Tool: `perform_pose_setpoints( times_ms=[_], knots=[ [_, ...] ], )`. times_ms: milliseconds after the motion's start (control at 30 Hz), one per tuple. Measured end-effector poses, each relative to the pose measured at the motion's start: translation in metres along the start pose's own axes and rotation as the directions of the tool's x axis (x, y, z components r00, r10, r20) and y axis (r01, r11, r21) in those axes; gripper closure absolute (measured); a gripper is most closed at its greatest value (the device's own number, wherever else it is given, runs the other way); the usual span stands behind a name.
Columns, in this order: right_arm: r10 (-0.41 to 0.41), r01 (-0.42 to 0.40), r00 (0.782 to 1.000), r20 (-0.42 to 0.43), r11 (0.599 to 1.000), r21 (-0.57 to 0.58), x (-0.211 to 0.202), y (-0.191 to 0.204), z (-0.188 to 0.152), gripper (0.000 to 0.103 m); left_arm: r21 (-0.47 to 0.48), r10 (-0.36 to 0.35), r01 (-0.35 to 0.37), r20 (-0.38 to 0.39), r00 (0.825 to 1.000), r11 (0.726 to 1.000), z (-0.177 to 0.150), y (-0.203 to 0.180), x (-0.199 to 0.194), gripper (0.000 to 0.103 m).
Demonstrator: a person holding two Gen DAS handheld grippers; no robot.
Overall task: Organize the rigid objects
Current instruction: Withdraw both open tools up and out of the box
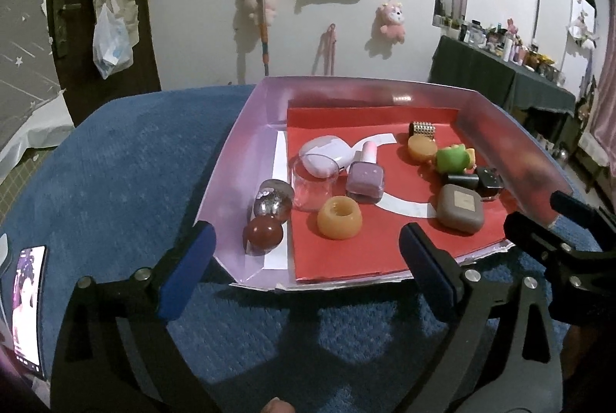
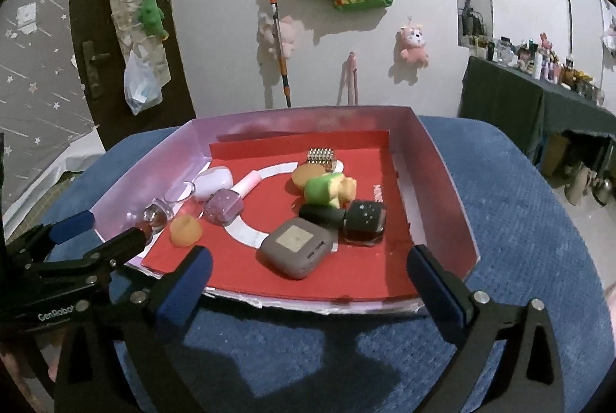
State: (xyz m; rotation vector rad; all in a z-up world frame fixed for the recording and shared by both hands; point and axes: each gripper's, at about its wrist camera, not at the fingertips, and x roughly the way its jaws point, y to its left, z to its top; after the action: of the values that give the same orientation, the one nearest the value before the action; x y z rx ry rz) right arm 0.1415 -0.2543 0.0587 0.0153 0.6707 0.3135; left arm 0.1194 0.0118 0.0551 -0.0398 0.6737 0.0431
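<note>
A pink cardboard tray (image 1: 238, 151) (image 2: 435, 174) with a red liner sits on a blue carpeted seat. It holds an orange ring (image 1: 338, 218) (image 2: 186, 230), a brown ball (image 1: 265, 235), a clear cup (image 1: 312, 187), a purple polish bottle (image 1: 365, 182) (image 2: 224, 207), a grey square case (image 1: 460, 212) (image 2: 296, 247), a black polish bottle (image 2: 364, 222) and a green toy (image 1: 452, 158) (image 2: 327, 189). My left gripper (image 1: 307, 234) (image 2: 104, 232) hovers open and empty at the tray's near edge. My right gripper (image 2: 310, 256) stands open and empty just before the grey case.
A phone (image 1: 27, 309) with a lit screen lies on the seat at the far left. Behind the tray are a white wall with hanging plush toys and bags, and a dark door (image 2: 115, 27). A cluttered dark table (image 1: 512, 74) stands at the right.
</note>
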Motion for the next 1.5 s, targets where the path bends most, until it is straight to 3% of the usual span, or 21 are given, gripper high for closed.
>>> perform_pose_setpoints(
  times_ms=[467, 1033, 1367, 1500],
  knots=[
    [-0.063, 0.063, 0.998, 0.029, 0.998, 0.006, 0.004, 0.003, -0.015, 0.0, 0.02, 0.006, -0.007, 0.011, 1.0, 1.0, -0.008, -0.006, 0.007, 0.0],
    [-0.06, 0.059, 0.998, 0.021, 0.998, 0.031, 0.005, -0.004, -0.014, 0.0, 0.1, 0.079, -0.08, 0.019, 0.997, 0.992, -0.013, -0.023, 0.01, 0.0],
    [-0.059, 0.059, 0.998, 0.019, 0.998, 0.031, 0.004, -0.004, -0.014, 0.0, -0.008, -0.039, 0.039, -0.055, 0.998, 0.999, -0.012, -0.002, 0.019, 0.0],
    [-0.055, 0.054, 0.998, 0.02, 0.998, 0.034, 0.005, -0.004, -0.015, 0.0, -0.006, -0.041, 0.041, -0.06, 0.997, 0.999, -0.012, -0.002, 0.02, 0.0]
  ],
)
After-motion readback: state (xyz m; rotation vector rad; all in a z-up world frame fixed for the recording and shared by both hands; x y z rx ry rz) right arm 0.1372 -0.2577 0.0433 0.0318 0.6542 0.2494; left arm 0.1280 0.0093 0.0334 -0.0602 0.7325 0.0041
